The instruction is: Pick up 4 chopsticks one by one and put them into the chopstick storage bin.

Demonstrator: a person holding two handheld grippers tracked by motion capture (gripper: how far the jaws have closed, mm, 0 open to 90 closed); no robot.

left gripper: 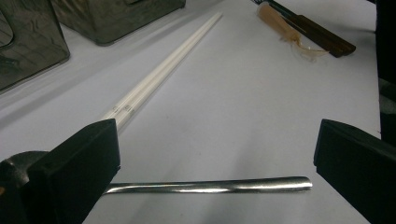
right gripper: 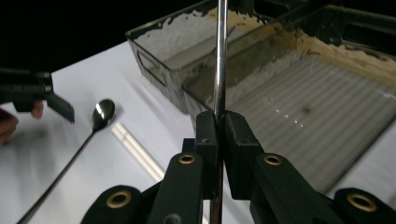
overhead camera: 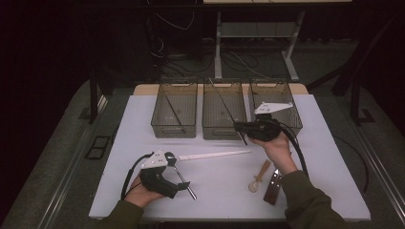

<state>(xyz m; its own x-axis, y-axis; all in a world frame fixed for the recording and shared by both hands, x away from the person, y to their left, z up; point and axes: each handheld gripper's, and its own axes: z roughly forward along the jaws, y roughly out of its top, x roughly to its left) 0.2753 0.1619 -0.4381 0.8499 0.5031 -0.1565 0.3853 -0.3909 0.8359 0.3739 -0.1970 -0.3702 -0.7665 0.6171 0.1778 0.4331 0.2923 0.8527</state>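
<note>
My right gripper [overhead camera: 238,126] is shut on a thin metal rod [overhead camera: 222,102], holding it slanted over the front of the middle bin [overhead camera: 217,130]. In the right gripper view the jaws [right gripper: 219,126] pinch the rod [right gripper: 220,56], which rises straight up past the bin's ribbed floor [right gripper: 299,116]. My left gripper [overhead camera: 177,172] rests low at the front left, open. A long-handled metal spoon [overhead camera: 184,180] lies on the mat between its jaws. In the left gripper view the spoon handle [left gripper: 210,185] runs crosswise between the spread jaws [left gripper: 215,154], untouched.
A pair of white chopsticks [overhead camera: 215,154] lies mid-table, stretching away from the left gripper [left gripper: 163,70]. A beige spoon [overhead camera: 260,175] and brown-handled utensils [overhead camera: 273,186] lie at the front right. A left bin [overhead camera: 173,130] and a right bin [overhead camera: 289,119] flank the middle one.
</note>
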